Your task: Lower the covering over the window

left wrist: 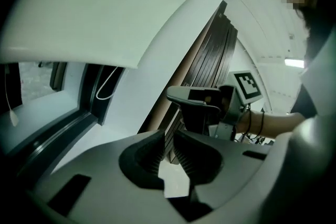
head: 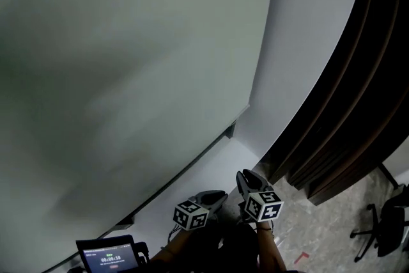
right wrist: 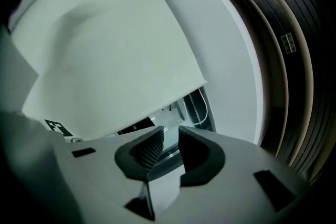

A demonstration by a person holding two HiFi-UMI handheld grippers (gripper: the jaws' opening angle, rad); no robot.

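Head view: the roller blind [head: 128, 61] fills most of the picture and hangs almost to the window sill [head: 217, 166]. Only a thin dark gap shows under its bottom edge, so I judge the lowering nearly finished. My left gripper [head: 216, 197] and right gripper [head: 246, 177] hover low by the sill, below the blind's right corner, touching nothing.

Left gripper view: the fingers stand slightly parted with nothing between them. The bead cord [left wrist: 107, 84] hangs in a loop against the dark window frame, up and to the left, well apart from the fingers.

Right gripper view: the fingers are released, set wider, and empty. The blind's bottom edge crosses just above them, and the cord loop hangs beyond its corner. To close the last gap, I judge one gripper must reach that cord, pinch a strand squarely and draw it down.
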